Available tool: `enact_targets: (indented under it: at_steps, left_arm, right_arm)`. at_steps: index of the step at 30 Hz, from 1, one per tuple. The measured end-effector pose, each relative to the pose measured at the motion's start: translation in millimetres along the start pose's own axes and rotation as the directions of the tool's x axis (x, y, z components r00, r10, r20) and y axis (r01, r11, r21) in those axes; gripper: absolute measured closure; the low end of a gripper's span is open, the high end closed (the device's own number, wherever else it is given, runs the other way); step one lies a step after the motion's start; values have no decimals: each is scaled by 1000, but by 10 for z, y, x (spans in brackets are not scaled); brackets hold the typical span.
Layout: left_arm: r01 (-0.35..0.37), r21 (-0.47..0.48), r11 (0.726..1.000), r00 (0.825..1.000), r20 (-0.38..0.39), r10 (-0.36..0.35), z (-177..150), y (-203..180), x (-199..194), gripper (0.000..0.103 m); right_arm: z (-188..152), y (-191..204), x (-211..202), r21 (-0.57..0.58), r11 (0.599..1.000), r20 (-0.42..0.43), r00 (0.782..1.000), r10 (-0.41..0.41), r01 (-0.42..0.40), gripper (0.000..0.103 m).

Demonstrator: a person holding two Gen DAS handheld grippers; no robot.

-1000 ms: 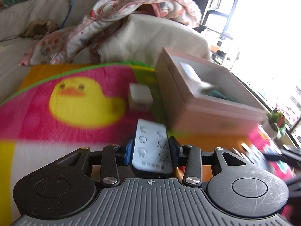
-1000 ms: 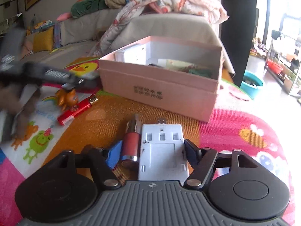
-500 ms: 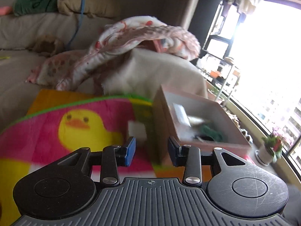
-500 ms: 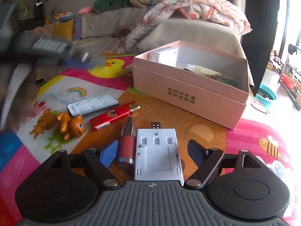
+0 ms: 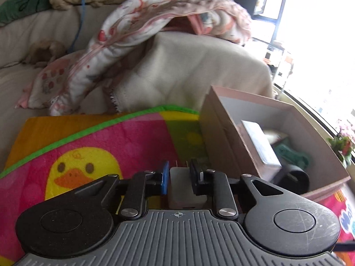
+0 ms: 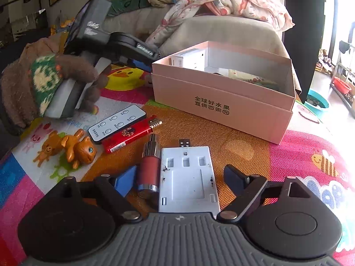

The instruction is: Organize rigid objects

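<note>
At the left edge of the colourful cartoon-printed play mat (image 6: 221,133), a gloved hand (image 6: 44,84) in brown and green knit carries the left gripper (image 5: 177,177), angled down toward the mat's far edge beside the pink cardboard box (image 6: 221,102). Its jaws are closing around a small white plastic plug adapter (image 5: 180,188), two prongs pointing forward; the pads look to be at its flat sides. I judge this block light, stiff and smooth, so a squeeze across the flat faces near its middle should hold, though it could slip if pinched near a corner.

Further right, near the mat's front edge, the right gripper (image 6: 179,181) hovers tilted downward, its jaws opening wide. Between them, untouched, lie a red and chrome cylindrical lighter-like tube (image 6: 149,168) and a flat white plastic card-shaped USB device (image 6: 187,181). The tube probably rolls and is slick; taking it across its red barrel seems safest. The card is thin and rigid, best caught by its long edges.

The box stands open toward the mat's far right corner, already holding some items.
</note>
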State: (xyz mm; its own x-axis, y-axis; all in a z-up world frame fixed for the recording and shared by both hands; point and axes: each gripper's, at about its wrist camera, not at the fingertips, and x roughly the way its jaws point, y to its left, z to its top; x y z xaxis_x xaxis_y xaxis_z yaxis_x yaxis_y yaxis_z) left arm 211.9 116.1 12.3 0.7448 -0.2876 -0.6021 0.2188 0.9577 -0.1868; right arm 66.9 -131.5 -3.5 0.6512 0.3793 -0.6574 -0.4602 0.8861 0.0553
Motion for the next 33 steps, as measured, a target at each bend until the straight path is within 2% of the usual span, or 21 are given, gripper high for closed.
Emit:
enact_targets:
  at_steps: [3,7,10,11,13,14,16,17,18,21,25,28,31,33]
  left_arm:
    - [39,-3,999,999,-6,-39,-25,-47,-4,80]
    - [4,-29,1000,1000,-27,-5,16,-93,9,80]
    - [-4,27,1000,999,-36,5,-17,-134,-55,80]
    - [6,38,999,999,-43,-4,-29,-141,-79,79]
    - [70,59,996,995,-72,-66,-58,-145,-120,70]
    - [96,78,992,993,-79,-90,-82,-154,-138,71]
    - [114,115,987,992,-69,-106,-122,-153,-171,71]
    - [113,110,987,992,-65,-107,-128,-137,-166,67]
    - [104,98,990,993,-58,-98,-131,-132,-151,64]
    - [70,110,992,997,-40,-66,-104,-177,-100,62]
    - [-24,112,993,1000,-16,26,-52,-199,-39,55]
    - [-12,66,998,1000,8,11,-91,-143,-60,59]
    - [88,-54,995,995,59,-84,-272,-49,-96,60]
    - [121,-130,984,990,85,-110,-351,38,-119,60]
  right_arm:
    - [0,21,8,-10,1000,-3,1000,-9,9,17]
    - [4,51,18,-26,999,-8,1000,-23,22,17]
    - [3,50,20,-26,999,-9,1000,-23,22,17]
    - [3,54,21,-27,999,-10,1000,-22,22,16]
    - [3,58,25,-30,999,-12,1000,-19,19,15]
    - [2,60,25,-31,999,-13,1000,-19,19,15]
    - [3,62,23,-31,999,-13,1000,-19,19,14]
    - [3,63,23,-30,999,-13,1000,-19,18,14]
    - [2,64,22,-31,999,-13,1000,-19,19,14]
    - [2,67,24,-32,999,-14,1000,-19,18,13]
    - [-2,80,32,-32,999,-14,1000,-20,19,13]
    - [-5,86,37,-31,999,-13,1000,-21,21,13]
    - [-7,78,32,-23,1000,-11,1000,-17,17,13]
    - [-14,47,15,-10,1000,-5,1000,-6,6,13]
